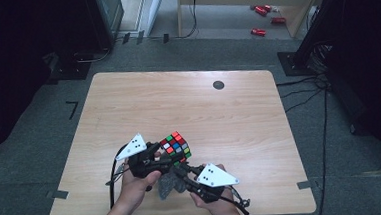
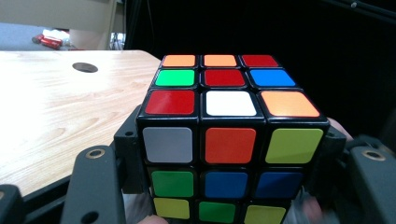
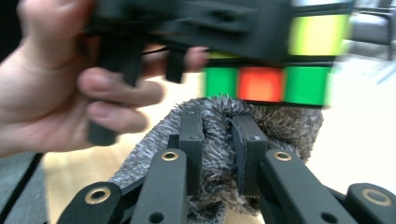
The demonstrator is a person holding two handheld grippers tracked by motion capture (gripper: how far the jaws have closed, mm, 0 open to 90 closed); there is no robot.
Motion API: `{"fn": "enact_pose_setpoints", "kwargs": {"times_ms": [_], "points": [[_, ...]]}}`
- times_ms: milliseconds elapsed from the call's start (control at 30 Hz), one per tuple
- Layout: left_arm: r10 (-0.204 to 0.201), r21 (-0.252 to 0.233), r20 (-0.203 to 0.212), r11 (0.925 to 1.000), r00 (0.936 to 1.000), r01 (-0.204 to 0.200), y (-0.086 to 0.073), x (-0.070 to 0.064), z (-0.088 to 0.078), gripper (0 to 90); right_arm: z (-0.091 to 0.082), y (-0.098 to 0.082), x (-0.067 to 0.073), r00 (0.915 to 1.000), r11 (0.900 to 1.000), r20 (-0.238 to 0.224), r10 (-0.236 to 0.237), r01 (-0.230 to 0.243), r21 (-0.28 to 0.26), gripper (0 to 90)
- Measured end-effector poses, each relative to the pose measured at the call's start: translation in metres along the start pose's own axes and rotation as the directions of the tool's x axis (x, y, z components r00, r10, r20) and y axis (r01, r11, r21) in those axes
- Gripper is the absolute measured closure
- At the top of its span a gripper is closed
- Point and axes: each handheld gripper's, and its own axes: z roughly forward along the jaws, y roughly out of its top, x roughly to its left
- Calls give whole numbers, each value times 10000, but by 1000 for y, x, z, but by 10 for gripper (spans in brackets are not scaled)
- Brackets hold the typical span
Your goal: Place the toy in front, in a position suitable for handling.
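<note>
A scrambled Rubik's cube (image 1: 175,144) is lifted just above the wooden table (image 1: 188,102) near its front edge. My left gripper (image 1: 169,156) is shut on it, one jaw against each side. In the left gripper view the cube (image 2: 229,140) sits between the jaws of that gripper (image 2: 229,156), its top showing red, orange, green, blue and white stickers. My right gripper (image 1: 176,172) is shut on a grey fuzzy cloth (image 1: 166,186). In the right gripper view this cloth (image 3: 280,121) is bunched between the pads of the gripper (image 3: 218,140), right under the cube (image 3: 266,84).
A round dark hole (image 1: 218,84) sits in the table's far side, seen too in the left gripper view as hole (image 2: 85,67). Red objects (image 1: 261,10) lie on the floor beyond the table. Dark stands and cables flank both sides.
</note>
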Motion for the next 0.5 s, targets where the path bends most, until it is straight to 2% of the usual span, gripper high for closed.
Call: {"fn": "enact_pose_setpoints", "kwargs": {"times_ms": [100, 200, 333, 400, 433, 500], "points": [[-29, -16, -39, 10000, 10000, 29, 0, 1, 0, 349, -5, 1, -11, 9988, 9996, 433, 247, -241, -148, 776], [-44, -13, -5, 10000, 10000, 44, 0, 0, 2, 349, -6, 1, -12, 9983, 9994, 489, 328, -322, -130, 775], [-11, 120, 54, 9999, 10000, 10, -2, -2, 5, 349, 0, -1, 0, 9998, 9998, 91, 200, -200, 58, 773], [13, 176, 45, 9998, 10000, -13, -3, -3, 6, 349, 4, -2, 7, 10000, 9997, -70, -70, 72, 233, 771], [-2, 160, 56, 9999, 10000, 2, -3, -3, 5, 349, 4, -3, 9, 9997, 9994, -86, -222, 224, 274, 770], [-24, 100, 38, 9999, 10000, 24, -2, -2, 4, 349, 4, -2, 7, 9998, 9995, -102, -179, 181, 242, 770]]}}
